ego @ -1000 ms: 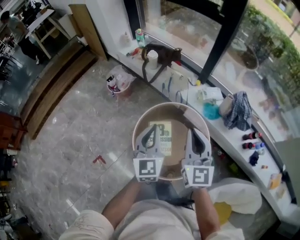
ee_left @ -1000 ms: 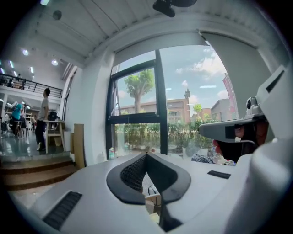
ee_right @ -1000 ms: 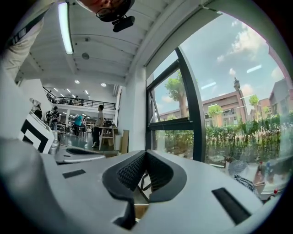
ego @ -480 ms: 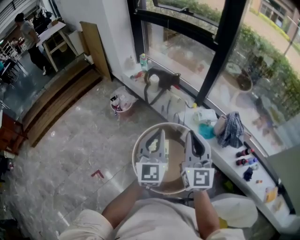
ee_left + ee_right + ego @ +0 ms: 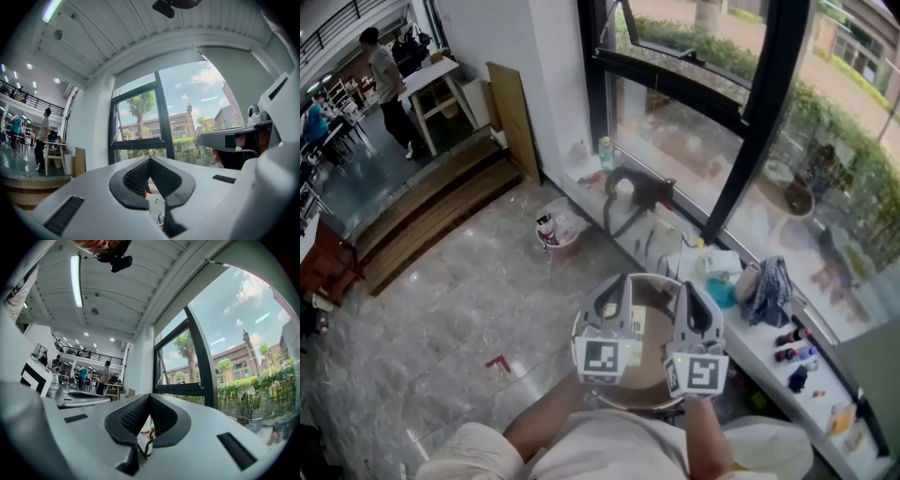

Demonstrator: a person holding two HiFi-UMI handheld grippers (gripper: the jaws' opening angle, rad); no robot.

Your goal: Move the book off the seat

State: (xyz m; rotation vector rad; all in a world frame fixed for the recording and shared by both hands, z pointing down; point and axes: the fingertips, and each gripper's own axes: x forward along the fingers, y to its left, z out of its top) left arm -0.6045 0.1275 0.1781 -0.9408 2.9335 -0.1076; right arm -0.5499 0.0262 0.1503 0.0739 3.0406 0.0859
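Grippers raised; book untouched.
My left gripper and right gripper, closed and empty, have lifted above book on seat.

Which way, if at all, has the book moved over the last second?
No. The book still lies flat near the middle of the seat, as before.

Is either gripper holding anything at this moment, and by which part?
Nothing is held. The left gripper and right gripper are both shut, fingers together with nothing between; the book lies on the seat.
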